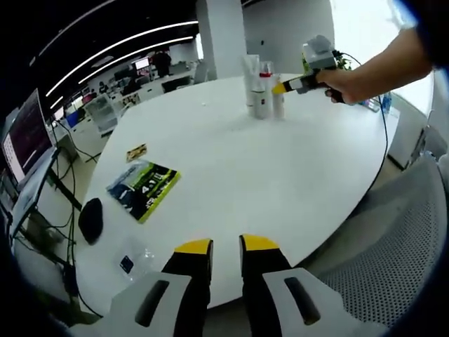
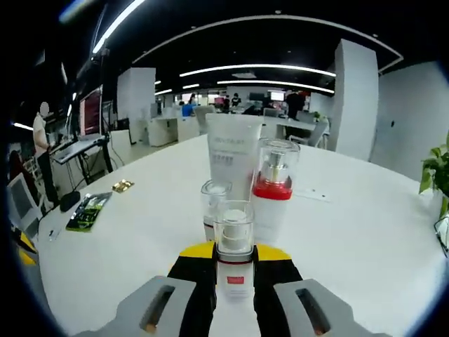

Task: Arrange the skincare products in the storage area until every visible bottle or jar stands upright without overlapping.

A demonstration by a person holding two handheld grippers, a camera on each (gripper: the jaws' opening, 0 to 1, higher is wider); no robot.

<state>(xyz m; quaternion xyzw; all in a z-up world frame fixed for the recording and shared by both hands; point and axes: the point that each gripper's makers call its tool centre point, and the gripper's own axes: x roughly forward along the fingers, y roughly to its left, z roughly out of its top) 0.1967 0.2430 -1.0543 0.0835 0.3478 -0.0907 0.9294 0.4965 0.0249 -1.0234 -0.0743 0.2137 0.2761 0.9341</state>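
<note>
While the right tool (image 2: 236, 261) clamps its yellow-tipped jaws on a small clear-capped bottle (image 2: 235, 256) with a red label, that bottle stands upright on the smooth, round white worktop (image 2: 140, 239), just in front of a second clear-capped bottle (image 2: 212, 200), a tall white squeeze tube (image 2: 233, 158) and a bottle with a red collar under a glossy clear cap (image 2: 273, 189), all bunched close together. In the left gripper view, the left tool (image 1: 224, 256) hangs released at the near edge with its jaws parted on nothing, well apart from the cluster, and a green-and-black flat packet (image 1: 144, 188) lies off to the left.
</note>
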